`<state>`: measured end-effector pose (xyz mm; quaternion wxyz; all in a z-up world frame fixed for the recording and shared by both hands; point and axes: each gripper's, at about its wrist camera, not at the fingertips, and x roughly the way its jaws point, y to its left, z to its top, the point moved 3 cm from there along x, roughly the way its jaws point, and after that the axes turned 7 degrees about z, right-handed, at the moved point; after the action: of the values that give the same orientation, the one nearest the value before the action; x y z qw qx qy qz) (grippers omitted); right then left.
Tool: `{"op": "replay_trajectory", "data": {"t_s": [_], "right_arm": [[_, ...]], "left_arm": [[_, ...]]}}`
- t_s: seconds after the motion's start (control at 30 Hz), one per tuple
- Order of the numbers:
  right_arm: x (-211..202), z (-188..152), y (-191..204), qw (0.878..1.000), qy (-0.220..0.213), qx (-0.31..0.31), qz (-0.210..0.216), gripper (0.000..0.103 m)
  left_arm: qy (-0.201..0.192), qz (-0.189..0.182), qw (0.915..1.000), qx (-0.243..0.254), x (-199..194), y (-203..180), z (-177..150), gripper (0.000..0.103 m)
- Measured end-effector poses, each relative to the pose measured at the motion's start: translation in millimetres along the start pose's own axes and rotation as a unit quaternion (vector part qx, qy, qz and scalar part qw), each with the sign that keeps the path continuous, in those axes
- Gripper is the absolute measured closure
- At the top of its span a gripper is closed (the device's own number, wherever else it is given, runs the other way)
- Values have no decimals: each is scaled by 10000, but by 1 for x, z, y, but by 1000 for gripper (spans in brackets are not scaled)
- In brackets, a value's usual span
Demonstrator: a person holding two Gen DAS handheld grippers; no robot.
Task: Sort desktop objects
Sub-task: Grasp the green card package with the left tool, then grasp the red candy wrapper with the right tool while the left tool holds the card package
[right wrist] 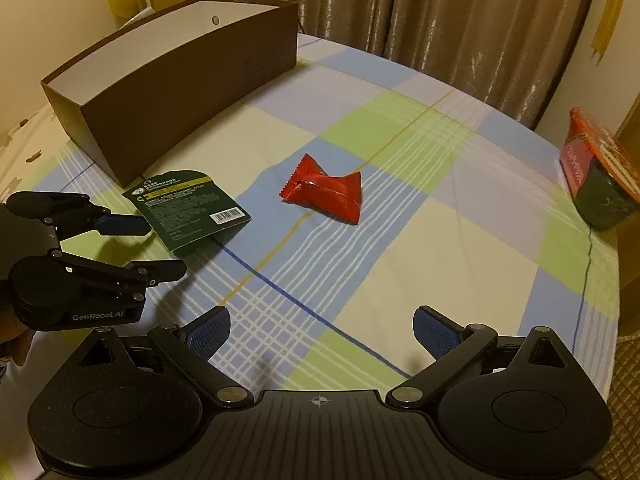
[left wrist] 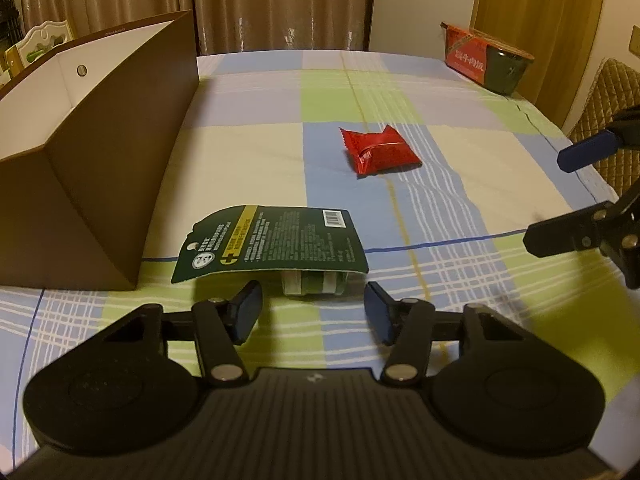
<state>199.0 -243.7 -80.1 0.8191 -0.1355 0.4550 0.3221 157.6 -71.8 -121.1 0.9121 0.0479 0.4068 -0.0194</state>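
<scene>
Left wrist view looks steeply down along the left gripper (left wrist: 314, 308), its jaws part spread on either side of the green package (left wrist: 272, 242) without pressing it. This package lies on the checked worktop (left wrist: 460, 208) just right of the brown box (left wrist: 92, 184). A red packet (left wrist: 380, 152) lies farther off near the middle, well apart from both grippers. From the right wrist view, the right gripper (right wrist: 322, 330) hangs tilted down over bare cloth, jaws spread wide and holding nothing. A red and green carton (right wrist: 600, 176) sits at the far right edge.
</scene>
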Motion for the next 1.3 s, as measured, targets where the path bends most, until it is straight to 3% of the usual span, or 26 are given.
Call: {"op": "replay_trajectory", "data": {"t_s": [0.17,0.4,0.8,1.3], "right_arm": [[6,-1,-5,10000,55,-11,66,3],[10,-2,-9,9999,93,7,87,3],[24,15,-5,9994,19,-342,106,3],[77,56,-15,9982,-222,-446,325,3]], "left_arm": [[-73,111,9999,26,2,1,2,53],[-30,35,10000,76,5,0,3,74],[104,-201,9996,161,-8,3,8,74],[155,-222,9994,230,-40,19,21,74]]}}
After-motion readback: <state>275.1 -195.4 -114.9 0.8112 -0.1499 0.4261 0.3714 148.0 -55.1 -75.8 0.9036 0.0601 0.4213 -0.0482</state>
